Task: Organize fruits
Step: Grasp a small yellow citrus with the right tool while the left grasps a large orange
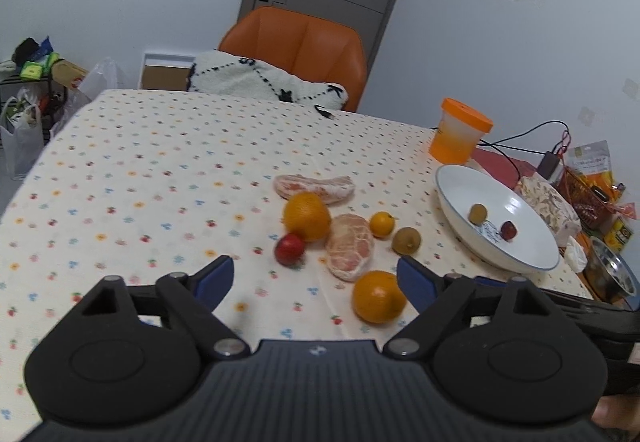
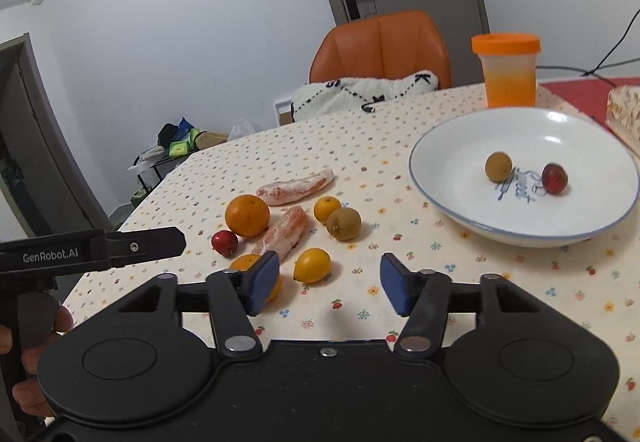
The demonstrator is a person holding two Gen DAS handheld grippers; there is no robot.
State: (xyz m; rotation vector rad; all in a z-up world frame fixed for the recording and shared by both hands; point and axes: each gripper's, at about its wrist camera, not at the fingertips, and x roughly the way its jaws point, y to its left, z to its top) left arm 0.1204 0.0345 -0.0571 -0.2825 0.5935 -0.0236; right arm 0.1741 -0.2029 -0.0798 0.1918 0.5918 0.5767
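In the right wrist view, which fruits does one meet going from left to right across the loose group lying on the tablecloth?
Small red fruit → large round orange → peeled pink citrus piece → small yellow-orange citrus → brown-green kiwi-like fruit. I leave out the overlapping ones.

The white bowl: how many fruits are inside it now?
2. A brown-green fruit lies near the middle of the white bowl; a red fruit lies to its right, apart. None seems hidden.
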